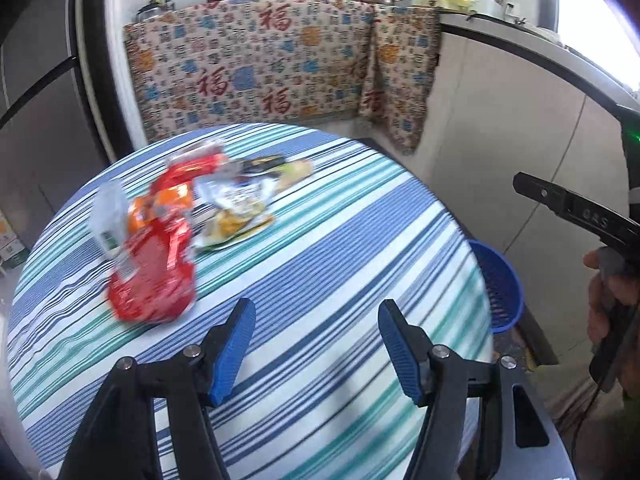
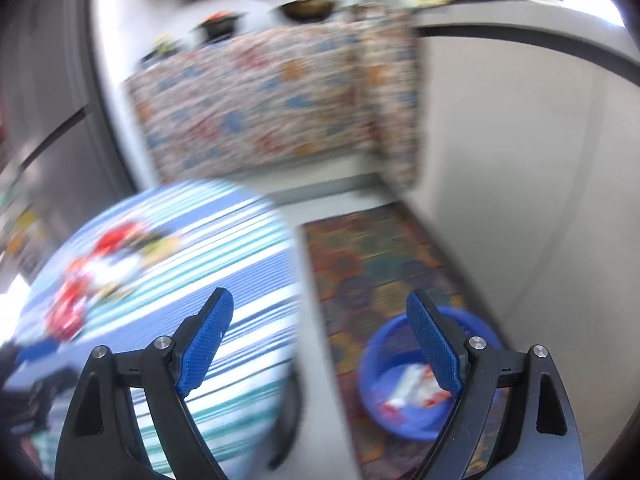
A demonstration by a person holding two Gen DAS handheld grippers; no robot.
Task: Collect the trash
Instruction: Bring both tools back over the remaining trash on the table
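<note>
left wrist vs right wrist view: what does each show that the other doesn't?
Left wrist only: the empty left gripper, the right gripper's black finger with the holding hand, and sharp wrappers such as the red crinkled wrapper.
Right wrist only: the empty right gripper, white-and-red trash inside the blue plastic basket, and the patterned floor mat.
Both: striped round table, wrapper pile, basket, patterned curtain.

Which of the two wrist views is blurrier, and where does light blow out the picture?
Right wrist view: heavy motion blur smears the striped tablecloth, the wrappers and the patterned curtain; only the right hand-held gripper stays sharp. Left wrist view: milder blur, mostly on the red snack bag; the curtain's characters read clearly. Both views: window glare at the upper right, fisheye bending at the edges.
</note>
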